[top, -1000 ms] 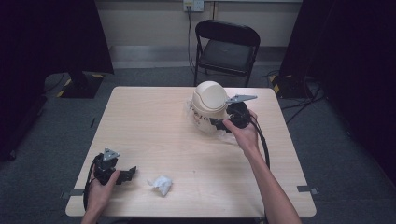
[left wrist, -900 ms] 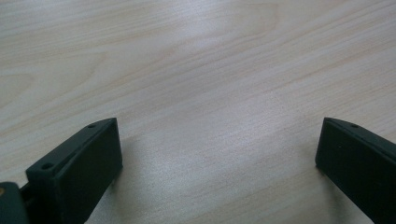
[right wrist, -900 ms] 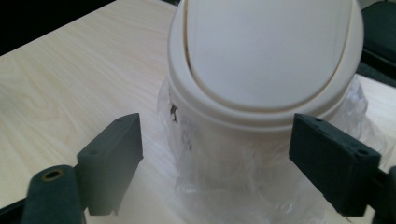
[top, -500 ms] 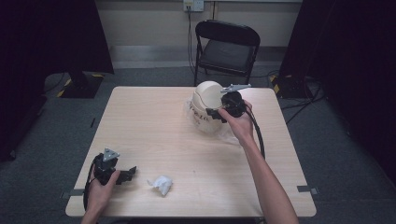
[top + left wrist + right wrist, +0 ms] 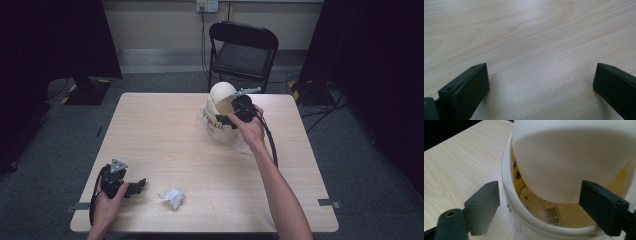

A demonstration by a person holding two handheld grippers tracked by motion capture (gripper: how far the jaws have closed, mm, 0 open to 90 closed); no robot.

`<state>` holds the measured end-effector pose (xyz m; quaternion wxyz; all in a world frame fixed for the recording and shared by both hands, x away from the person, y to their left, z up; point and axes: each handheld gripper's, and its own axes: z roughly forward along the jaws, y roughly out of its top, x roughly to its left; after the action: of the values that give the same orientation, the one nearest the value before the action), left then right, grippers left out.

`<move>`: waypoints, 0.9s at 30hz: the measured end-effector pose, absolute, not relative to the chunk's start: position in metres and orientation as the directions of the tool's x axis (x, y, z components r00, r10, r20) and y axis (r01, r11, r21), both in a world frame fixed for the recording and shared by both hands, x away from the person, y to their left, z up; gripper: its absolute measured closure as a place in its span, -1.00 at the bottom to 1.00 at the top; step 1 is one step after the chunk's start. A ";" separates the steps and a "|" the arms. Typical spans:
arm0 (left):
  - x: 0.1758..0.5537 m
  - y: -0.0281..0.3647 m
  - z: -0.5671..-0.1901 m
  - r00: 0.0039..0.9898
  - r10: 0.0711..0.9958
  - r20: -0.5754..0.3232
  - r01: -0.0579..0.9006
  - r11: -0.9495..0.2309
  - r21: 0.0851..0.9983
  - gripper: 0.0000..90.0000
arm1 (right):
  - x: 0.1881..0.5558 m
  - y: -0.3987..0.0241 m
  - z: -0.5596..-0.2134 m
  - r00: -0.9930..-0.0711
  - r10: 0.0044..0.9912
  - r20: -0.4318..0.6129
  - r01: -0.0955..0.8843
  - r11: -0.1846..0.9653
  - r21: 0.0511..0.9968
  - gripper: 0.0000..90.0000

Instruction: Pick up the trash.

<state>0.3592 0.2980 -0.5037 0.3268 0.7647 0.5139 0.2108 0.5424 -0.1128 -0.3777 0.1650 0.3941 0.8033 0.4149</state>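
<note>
A cream-white bin (image 5: 218, 131) with a domed swing lid (image 5: 220, 94) stands at the table's far middle. My right gripper (image 5: 226, 119) is open at the bin's top, its jaws spread on either side of the opening. In the right gripper view the gripper (image 5: 540, 202) looks into the bin, where the tilted lid (image 5: 574, 157) hangs inside the round rim (image 5: 507, 192) and a barcode label (image 5: 552, 214) shows on the yellowish inner wall. My left gripper (image 5: 137, 185) rests open on the table at the front left, and its view (image 5: 540, 82) has bare wood between the jaws.
A crumpled white paper ball (image 5: 172, 198) lies near the front edge, just right of the left gripper. A black folding chair (image 5: 243, 50) stands behind the table. The wooden table (image 5: 165, 135) is bare between bin and paper.
My right gripper has moved forward and slightly left, up to the bin's top, and the lid now sits tilted inward. The left gripper and the paper ball have stayed put.
</note>
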 end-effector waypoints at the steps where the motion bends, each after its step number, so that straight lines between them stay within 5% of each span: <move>1: 0.359 0.298 -0.504 0.383 0.924 -0.014 0.648 -0.258 0.716 -1.00 | 0.543 -0.112 -0.379 -0.636 0.769 0.065 0.497 0.344 0.797 -0.62; 27: 0.359 0.298 -0.504 0.382 0.924 -0.015 0.649 -0.257 0.717 -1.00 | 0.525 -0.118 -0.367 -0.648 0.758 0.068 0.462 0.322 0.826 -0.67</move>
<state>0.3592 0.2979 -0.5038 0.3272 0.7642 0.5144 0.2104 0.5246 -0.1176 -0.3674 0.1689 0.3838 0.7952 0.4380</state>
